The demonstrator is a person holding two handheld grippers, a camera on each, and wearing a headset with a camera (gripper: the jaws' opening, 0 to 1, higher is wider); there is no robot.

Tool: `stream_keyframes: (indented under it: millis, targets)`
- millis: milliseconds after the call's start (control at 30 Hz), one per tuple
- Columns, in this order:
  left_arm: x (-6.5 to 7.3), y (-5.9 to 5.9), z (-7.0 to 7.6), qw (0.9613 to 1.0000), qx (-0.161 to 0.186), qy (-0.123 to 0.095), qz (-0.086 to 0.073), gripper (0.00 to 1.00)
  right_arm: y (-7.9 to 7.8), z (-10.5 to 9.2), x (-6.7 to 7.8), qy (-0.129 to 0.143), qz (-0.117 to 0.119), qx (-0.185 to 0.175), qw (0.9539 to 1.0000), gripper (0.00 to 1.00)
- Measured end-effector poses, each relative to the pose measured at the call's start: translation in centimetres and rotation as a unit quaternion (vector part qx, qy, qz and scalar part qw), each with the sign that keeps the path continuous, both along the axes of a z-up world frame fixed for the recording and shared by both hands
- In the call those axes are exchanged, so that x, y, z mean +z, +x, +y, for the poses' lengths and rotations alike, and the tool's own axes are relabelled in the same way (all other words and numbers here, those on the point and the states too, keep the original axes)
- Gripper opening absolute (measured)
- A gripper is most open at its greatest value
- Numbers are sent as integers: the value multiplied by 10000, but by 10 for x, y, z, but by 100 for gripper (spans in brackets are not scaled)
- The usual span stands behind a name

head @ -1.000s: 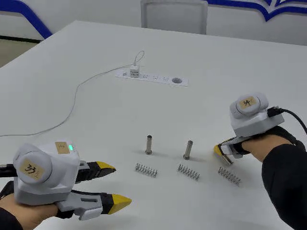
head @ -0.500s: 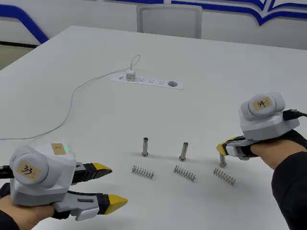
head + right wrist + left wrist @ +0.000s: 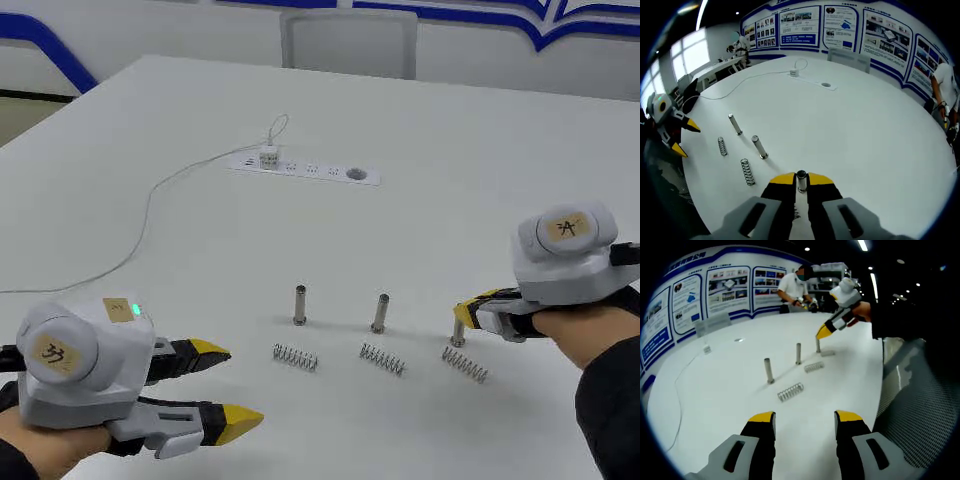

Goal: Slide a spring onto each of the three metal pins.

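Three metal pins stand upright in a row on the white table: left pin (image 3: 299, 304), middle pin (image 3: 379, 313), right pin (image 3: 458, 332). A spring lies in front of each: left spring (image 3: 295, 356), middle spring (image 3: 382, 360), right spring (image 3: 465, 365). My right gripper (image 3: 466, 316) has its yellow tips at the right pin. In the right gripper view that pin (image 3: 801, 181) stands pinched between the shut jaws of my right gripper (image 3: 801, 179). My left gripper (image 3: 228, 385) hovers open at the near left, well short of the left spring (image 3: 790, 391).
A white power strip (image 3: 305, 168) with a plug and a long cable lies further back on the table. A chair (image 3: 348, 40) stands at the far edge. People work at another bench (image 3: 795, 285) in the background.
The right hand and gripper body have drifted slightly rightward while the tips stay at the right pin. The left gripper has hardly moved. The head camera has shifted a little.
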State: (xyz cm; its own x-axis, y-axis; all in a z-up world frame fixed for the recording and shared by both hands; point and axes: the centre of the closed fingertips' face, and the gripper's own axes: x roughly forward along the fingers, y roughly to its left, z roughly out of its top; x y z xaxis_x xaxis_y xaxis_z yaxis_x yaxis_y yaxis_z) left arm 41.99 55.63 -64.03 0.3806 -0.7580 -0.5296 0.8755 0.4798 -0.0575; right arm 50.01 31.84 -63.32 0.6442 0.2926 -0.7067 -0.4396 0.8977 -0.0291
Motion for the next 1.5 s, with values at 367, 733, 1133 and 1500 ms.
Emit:
stream_keyframes:
  millis: [367, 733, 1133, 1500]
  targets:
    - [0, -1, 0, 10000, -17, 15, -2, 48, -3, -3, 1, 0, -27, 20, 10000, 10]
    - [-1, 0, 0, 10000, -11, 2, 16, 48, -19, -6, 13, -37, -165, 125, 9998, 11]
    - [-2, -2, 0, 10000, -41, 43, 40, 48, -44, 1, -23, -202, 489, 757, 9957, 14]
    - [-4, -3, 0, 9999, -29, 57, 91, 48, -52, -12, -49, -473, 771, 1030, 9906, 16]
